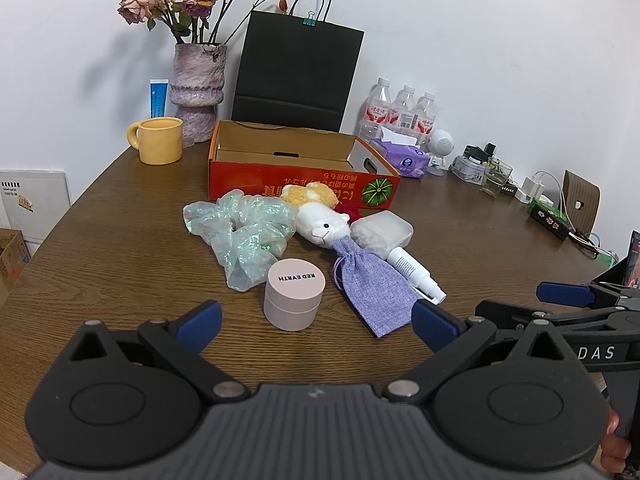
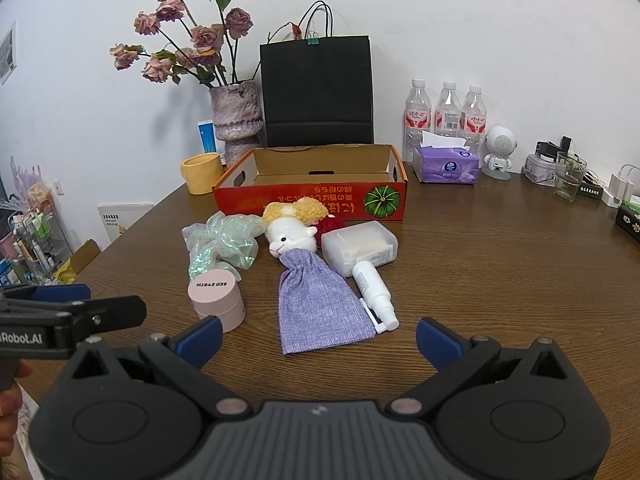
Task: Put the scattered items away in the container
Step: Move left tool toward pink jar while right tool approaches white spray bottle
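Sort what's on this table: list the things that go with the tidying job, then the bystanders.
Job: cardboard box; pink jar; purple pouch; alpaca plush; iridescent scrunchie; white spray bottle; translucent case; red pompom.

Bystanders: yellow mug; vase of roses; black paper bag; water bottles; tissue pack.

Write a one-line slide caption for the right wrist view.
Open right gripper faces a purple pouch, pink jar and plush alpaca before an empty cardboard box.
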